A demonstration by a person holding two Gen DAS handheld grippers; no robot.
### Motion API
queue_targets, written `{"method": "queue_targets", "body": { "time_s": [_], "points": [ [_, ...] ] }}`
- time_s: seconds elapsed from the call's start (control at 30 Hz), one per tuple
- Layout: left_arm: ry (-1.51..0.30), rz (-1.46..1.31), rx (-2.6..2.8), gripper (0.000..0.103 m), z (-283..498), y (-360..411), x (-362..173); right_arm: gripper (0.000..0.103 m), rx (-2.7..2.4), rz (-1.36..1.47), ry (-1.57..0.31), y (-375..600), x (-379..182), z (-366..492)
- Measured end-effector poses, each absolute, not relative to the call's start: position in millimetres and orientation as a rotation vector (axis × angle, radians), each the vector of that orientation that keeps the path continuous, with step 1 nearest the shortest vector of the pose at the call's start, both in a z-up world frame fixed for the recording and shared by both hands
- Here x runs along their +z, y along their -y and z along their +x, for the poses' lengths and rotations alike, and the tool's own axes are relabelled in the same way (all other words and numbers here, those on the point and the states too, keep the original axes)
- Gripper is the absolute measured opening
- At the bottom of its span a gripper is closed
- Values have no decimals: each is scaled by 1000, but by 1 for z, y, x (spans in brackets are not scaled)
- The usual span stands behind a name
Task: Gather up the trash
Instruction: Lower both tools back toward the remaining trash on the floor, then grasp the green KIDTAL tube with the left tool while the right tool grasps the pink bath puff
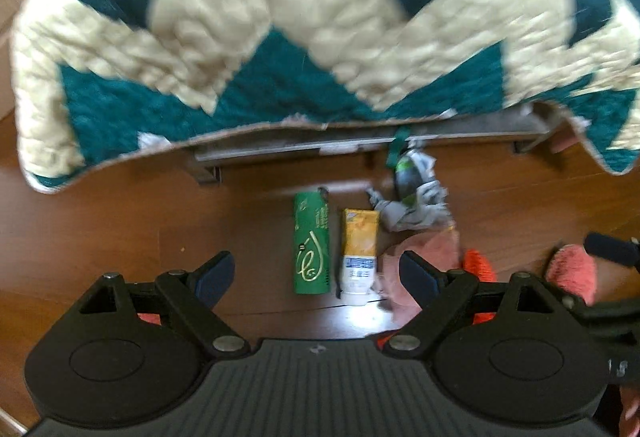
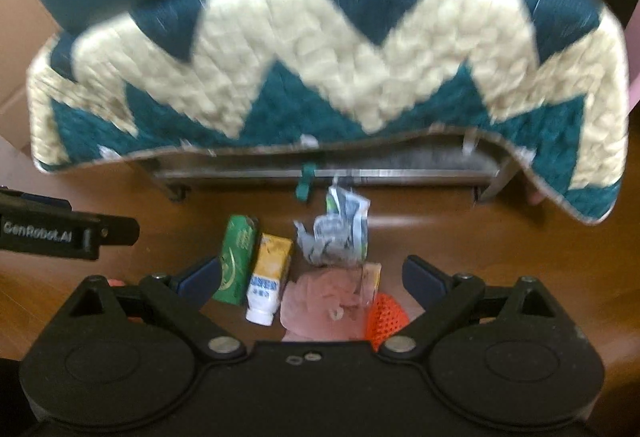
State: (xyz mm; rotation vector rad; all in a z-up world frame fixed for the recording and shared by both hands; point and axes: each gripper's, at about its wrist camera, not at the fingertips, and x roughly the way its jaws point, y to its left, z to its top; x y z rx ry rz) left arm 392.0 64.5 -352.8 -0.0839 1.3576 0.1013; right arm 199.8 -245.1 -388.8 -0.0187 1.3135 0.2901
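Trash spot: the green can (image 1: 312, 242), the yellow tube (image 1: 359, 256) and the crumpled paper (image 1: 416, 203) lie close together on the wood floor (image 1: 120, 229), just in front of the blanket-covered bench (image 1: 280, 49).
Left gripper (image 1: 316, 275): spread wide, nothing in it; the can and tube show right between its fingers.
Right gripper (image 2: 312, 277): spread wide, nothing in it; the pink cloth (image 2: 324, 307) shows between its fingers.
Long way: can and tube point away from the grippers, toward the bench.
Nearer hand: it looks like the left one for the can.
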Motion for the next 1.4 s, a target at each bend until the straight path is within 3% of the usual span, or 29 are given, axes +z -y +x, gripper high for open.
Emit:
{"method": "queue_targets", "body": {
  "time_s": [0.57, 0.87, 1.07, 1.17, 1.23, 1.4],
  "points": [
    [-1595, -131, 182, 90, 432, -88, -547, 93, 293, -94, -1597, 236, -556, 209],
    [-1603, -149, 178, 90, 436, -94, -593, 92, 315, -89, -1621, 226, -595, 215],
    [-1589, -169, 163, 89, 436, -97, -607, 79, 293, -89, -1645, 223, -615, 215],
    [-1594, -196, 144, 73, 436, -99, -610, 71, 289, -89, -1647, 222, -617, 214],
    [-1606, -196, 137, 49, 437, -100, -610, 61, 289, -92, -1648, 221, -618, 213],
    [-1608, -201, 155, 49, 437, -96, -608, 42, 266, -74, -1640, 223, -611, 212]
  ]
}}
